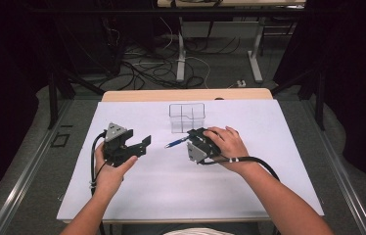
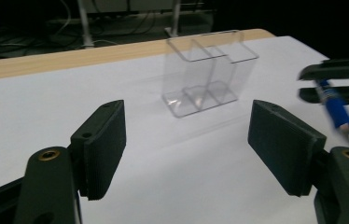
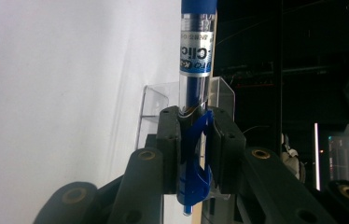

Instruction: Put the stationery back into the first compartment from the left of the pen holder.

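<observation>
**Pen pinched, tip cut off**

The blue plastic click pen (image 3: 196,93) sits pinched between the right gripper (image 1: 195,142) jaws, above the white table sheet (image 1: 171,186), beside the clear plastic divided holder (image 1: 187,117). Its tip runs off-frame in the right gripper view. The left gripper (image 1: 139,144) jaws are spread, nothing between.

Blue pen (image 3: 195,93): top runs off the right gripper view's upper edge, its middle is hidden between the right gripper's (image 3: 196,149) fingers (image 3: 169,149). Label print (partly cut) unreadable. In the left gripper view the pen is motion-blurred. Left gripper's (image 2: 200,149) bodies cropped by bottom edge. Clear organizer (image 3: 156,105) mostly hidden behind the fingers.
</observation>
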Demonstrator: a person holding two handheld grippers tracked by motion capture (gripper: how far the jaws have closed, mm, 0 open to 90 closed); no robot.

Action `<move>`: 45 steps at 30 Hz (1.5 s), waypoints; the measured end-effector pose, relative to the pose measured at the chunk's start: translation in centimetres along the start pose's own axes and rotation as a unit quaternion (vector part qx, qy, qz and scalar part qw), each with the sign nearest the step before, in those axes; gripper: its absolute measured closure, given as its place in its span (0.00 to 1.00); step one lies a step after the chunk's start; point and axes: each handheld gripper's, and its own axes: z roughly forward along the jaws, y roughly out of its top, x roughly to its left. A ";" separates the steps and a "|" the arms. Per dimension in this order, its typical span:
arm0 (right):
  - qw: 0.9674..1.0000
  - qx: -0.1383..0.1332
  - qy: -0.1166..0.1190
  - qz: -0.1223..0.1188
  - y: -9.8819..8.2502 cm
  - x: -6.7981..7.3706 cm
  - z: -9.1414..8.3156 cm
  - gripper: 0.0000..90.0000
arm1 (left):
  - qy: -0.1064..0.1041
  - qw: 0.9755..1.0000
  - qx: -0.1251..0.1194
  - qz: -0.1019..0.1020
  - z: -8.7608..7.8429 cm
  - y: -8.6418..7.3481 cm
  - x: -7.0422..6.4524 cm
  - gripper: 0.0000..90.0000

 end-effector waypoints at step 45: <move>0.891 -0.084 0.044 0.444 -2.0 -9.0 8.2 0.85 | 0.030 0.998 0.045 0.011 2.1 -3.9 2.4 0.05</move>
